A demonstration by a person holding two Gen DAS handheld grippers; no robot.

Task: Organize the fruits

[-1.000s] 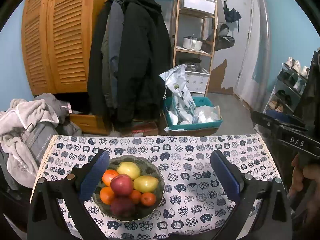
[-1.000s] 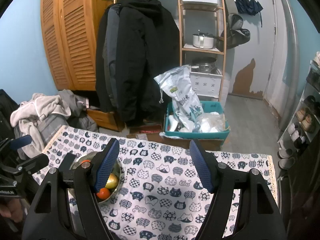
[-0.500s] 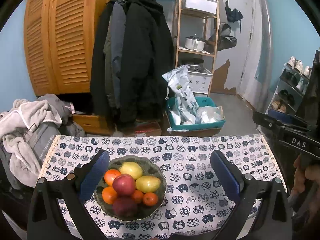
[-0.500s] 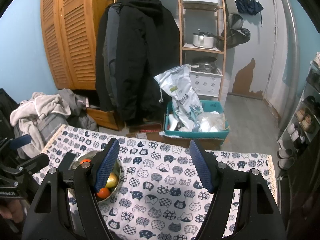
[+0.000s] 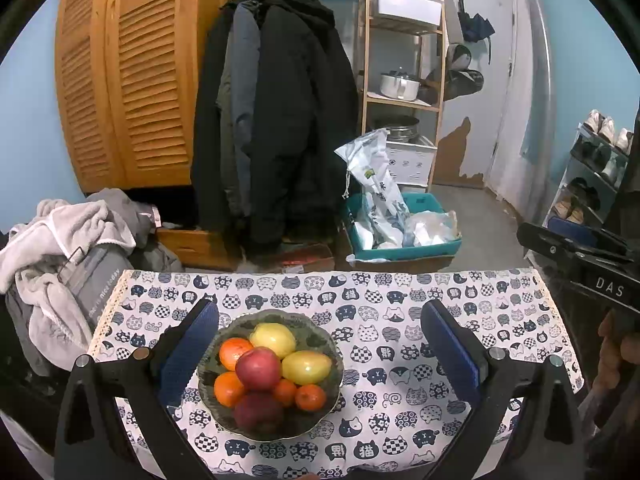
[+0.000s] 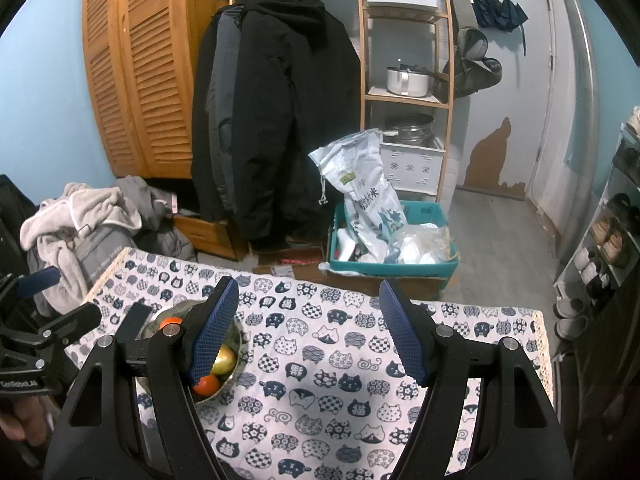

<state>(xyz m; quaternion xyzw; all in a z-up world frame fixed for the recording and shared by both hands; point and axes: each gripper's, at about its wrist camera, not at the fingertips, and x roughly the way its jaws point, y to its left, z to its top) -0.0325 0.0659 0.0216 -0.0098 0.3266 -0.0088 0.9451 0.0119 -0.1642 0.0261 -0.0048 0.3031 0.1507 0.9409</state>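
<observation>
we see our left tongs (image 5: 320, 344) spread wide and empty above the fruit bowl (image 5: 336, 364), which sits on the left part of the cat-print tabletop (image 5: 400, 292). farther right, our right tongs (image 6: 308, 328) gape over bare cloth, gripping nothing.

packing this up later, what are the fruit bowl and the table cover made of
Fruit bowl: probably glazed ceramic, possibly glass; dark green, scalloped rim, slight sheen. Table cover: looks like printed woven cotton, matte, with cat pattern and lace-like edging.
</observation>
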